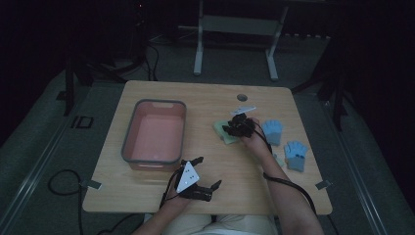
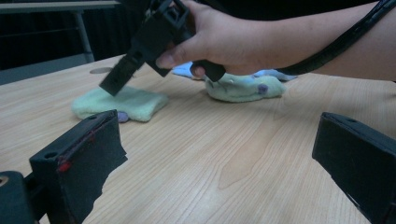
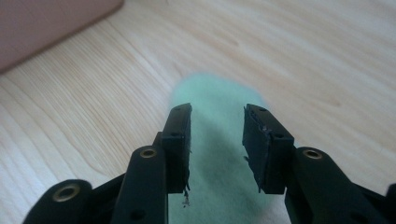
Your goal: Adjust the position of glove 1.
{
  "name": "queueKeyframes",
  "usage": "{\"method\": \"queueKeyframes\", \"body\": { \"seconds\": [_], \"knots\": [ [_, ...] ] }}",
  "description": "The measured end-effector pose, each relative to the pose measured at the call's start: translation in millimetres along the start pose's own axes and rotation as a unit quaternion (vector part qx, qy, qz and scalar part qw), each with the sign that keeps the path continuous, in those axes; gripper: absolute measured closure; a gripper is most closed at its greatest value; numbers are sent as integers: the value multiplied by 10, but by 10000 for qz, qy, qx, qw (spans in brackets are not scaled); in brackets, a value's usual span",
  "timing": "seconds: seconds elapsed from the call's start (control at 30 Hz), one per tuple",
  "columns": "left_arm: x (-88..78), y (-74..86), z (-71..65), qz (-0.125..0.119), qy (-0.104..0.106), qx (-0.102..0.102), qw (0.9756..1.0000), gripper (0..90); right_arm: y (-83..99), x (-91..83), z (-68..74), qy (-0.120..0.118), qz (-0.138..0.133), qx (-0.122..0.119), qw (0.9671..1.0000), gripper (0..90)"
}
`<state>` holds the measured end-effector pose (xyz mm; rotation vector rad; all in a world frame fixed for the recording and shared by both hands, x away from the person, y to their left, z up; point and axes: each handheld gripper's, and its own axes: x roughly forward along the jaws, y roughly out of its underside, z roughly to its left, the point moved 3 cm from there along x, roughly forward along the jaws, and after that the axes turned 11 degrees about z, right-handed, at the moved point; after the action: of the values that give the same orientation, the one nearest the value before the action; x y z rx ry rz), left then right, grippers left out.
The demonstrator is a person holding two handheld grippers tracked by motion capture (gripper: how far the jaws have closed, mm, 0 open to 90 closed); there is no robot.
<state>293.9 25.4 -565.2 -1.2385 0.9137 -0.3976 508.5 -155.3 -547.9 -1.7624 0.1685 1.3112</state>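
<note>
A pale green glove (image 1: pixel 221 133) lies flat on the wooden table (image 1: pixel 205 103), right of the bin. My right gripper (image 1: pixel 230 128) points down over it. In the right gripper view the jaws (image 3: pixel 217 126) stand a little apart just above the green glove (image 3: pixel 208 91), and the pads do not press on it. My left gripper (image 1: pixel 208 171) rests near the table's front edge, open wide with nothing between its fingers. The left gripper view shows its jaws (image 2: pixel 219 154) spread over bare wood, with the right gripper (image 2: pixel 140 51) over the green glove (image 2: pixel 121 105) farther off.
A pink bin with a grey rim (image 1: pixel 128 142) stands at the table's left. Two blue gloves (image 1: pixel 272 131) (image 1: pixel 296 155) lie at the right. A second green glove (image 2: pixel 243 88) sits under the person's right hand. A round hole (image 1: pixel 242 97) marks the far edge.
</note>
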Motion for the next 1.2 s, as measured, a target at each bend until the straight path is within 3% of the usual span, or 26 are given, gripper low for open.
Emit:
{"method": "queueKeyframes", "body": {
  "seconds": [0.1, 0.2, 0.33, 0.53, 0.6, 0.63, 0.67, 0.7, 0.8, 0.87, 0.93, 1.03, 1.07, 1.17, 1.2],
  "knots": [
    [1, 0, 0, 4, -3, -4, 10000, 14, 54, 91, -38, -24, 218, -46, 9997, 620],
    [1, 0, 2, 0, -2, -17, 10000, 14, 82, 134, -42, -93, 276, -114, 9995, 617],
    [1, 0, 5, -13, 11, -47, 10000, 14, 77, 154, -47, -155, 314, -179, 9992, 678],
    [1, 0, 1, -9, 1, -23, 10000, 14, 35, 178, -29, -137, 381, 151, 9991, 816],
    [1, 0, 3, -9, 5, -37, 10000, 14, 18, 171, -4, 4, 425, 265, 9987, 847],
    [0, 0, 3, -13, 5, -39, 10000, 14, -20, 127, 25, 139, 443, 526, 9975, 861],
    [0, 0, 3, -12, 5, -39, 10000, 14, -20, 127, 25, 139, 443, 526, 9975, 861],
    [1, 0, 2, -8, 3, -37, 10000, 14, -56, 51, 62, 201, 445, 758, 9959, 864],
    [1, 0, 4, -8, 4, -48, 10000, 14, -84, -50, 104, 260, 388, 952, 9944, 865],
    [1, 0, 12, -1, 14, -83, 10000, 14, -126, -291, 201, 374, 175, 1185, 9921, 866],
    [1, 0, 13, 4, 9, -81, 10000, 14, -138, -434, 286, 572, 70, 1200, 9911, 866],
    [2, -1, 12, 2, 7, -78, 10000, 14, -122, -568, 377, 688, -66, 1300, 9891, 866],
    [1, 0, 10, 10, -7, -72, 10000, 14, -85, -700, 482, 728, -255, 1409, 9870, 867],
    [1, 0, 8, -1, -8, -83, 10000, 14, -62, -799, 591, 863, -296, 1340, 9868, 868],
    [1, 0, 9, 5, -9, -75, 10000, 14, -27, -927, 692, 976, -420, 1386, 9846, 868]
  ]
}}
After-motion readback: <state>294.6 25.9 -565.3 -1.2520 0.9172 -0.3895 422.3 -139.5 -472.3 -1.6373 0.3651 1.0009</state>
